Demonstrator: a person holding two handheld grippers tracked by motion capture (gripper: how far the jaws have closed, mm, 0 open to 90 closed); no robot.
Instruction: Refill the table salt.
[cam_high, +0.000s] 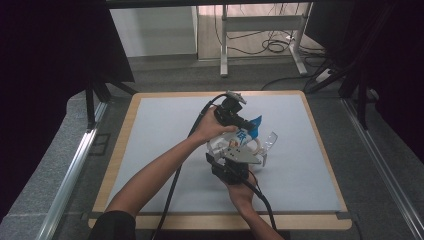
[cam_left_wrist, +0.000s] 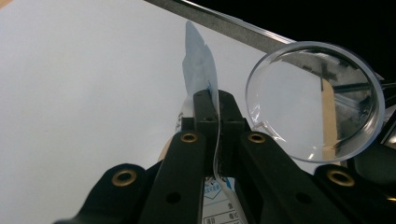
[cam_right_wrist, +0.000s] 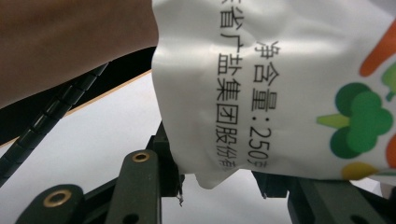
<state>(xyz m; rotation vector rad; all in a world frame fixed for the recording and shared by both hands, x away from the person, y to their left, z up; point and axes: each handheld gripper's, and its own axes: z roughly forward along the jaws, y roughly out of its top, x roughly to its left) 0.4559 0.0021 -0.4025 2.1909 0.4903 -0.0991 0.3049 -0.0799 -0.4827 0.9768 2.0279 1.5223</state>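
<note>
At the middle of the table (cam_high: 150, 150) both hands work one thing: a white and blue pouch (cam_high: 246, 134) held up off the surface. The left gripper (cam_high: 248, 124) comes in from about ten o'clock and its jaws are closed flat on the pouch's thin top seam; in the left gripper view that seam (cam_left_wrist: 201, 70) stands edge-on, running straight up out of the clamped jaws. The right gripper (cam_high: 239, 156) comes up from six o'clock under the pouch's lower end. In the right gripper view the pouch's printed face (cam_right_wrist: 280, 84) hangs across and in front of its jaws; the jaw at the left looks set against the bottom corner, but I cannot tell whether the pair is pinched on it.

A clear glass cup (cam_high: 270, 142) sits at roughly three o'clock from the pouch, just beside it, its mouth (cam_left_wrist: 315, 100) facing the left gripper. The pouch's long axis runs from six to twelve, so I judge that tipping it toward three o'clock is what pouring turns on.
</note>
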